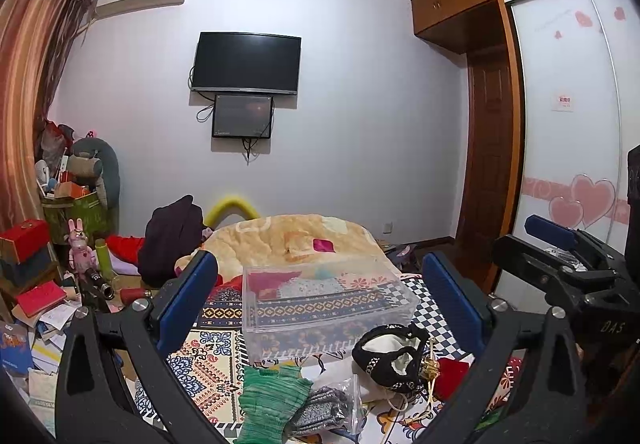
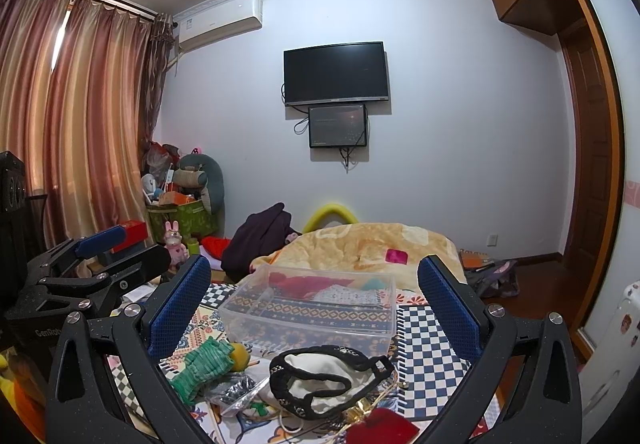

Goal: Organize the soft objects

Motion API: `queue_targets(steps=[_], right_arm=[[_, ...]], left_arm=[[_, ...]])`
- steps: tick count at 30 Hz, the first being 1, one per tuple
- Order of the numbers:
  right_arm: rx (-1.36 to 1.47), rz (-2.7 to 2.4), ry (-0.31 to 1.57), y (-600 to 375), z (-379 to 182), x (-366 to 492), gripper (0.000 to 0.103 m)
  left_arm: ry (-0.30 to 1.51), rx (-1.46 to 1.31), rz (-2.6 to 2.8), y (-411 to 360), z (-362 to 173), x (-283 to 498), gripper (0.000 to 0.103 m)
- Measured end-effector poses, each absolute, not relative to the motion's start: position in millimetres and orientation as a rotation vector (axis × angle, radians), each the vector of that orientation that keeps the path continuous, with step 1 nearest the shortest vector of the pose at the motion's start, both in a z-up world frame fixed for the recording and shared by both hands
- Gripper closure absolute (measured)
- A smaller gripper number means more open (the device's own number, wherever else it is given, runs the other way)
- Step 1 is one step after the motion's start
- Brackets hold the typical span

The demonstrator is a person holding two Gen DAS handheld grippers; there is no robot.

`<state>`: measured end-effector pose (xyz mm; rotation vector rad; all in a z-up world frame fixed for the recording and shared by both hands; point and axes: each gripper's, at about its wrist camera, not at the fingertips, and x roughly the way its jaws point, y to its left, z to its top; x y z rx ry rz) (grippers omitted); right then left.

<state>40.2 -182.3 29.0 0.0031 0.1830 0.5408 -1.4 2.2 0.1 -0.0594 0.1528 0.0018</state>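
Clutter is the risk: with both tongs, left gripper (image 1: 320,308) and right gripper (image 2: 316,304), spread empty, the black pouch (image 2: 320,380) at six o'clock below the clear box (image 2: 312,308) may snag neighbouring cords.

Green knit glove (image 1: 276,396), black-trimmed white pouch (image 2: 320,376), checkered bedspread (image 2: 432,340).

A bed covered in a bright patterned patchwork spread (image 2: 432,340) carries a clear plastic storage box (image 2: 310,314), with a peach fleece blanket (image 2: 360,240) bunched behind it. In front of the box lie green knitted gloves (image 1: 270,400), a grey item in a clear plastic bag (image 1: 330,408), a black-trimmed white fabric pouch (image 2: 320,378) and a red velvet pouch (image 2: 384,426).
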Motion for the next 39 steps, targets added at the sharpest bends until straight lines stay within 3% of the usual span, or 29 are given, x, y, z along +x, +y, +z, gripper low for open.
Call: queue_targets(steps=[39], right_arm=[[0.004, 0.537, 0.186, -182.5, 28.8, 38.6, 0.0]], left_arm=[[0.168, -0.068, 0.0, 3.8, -1.4, 1.5, 0.0]])
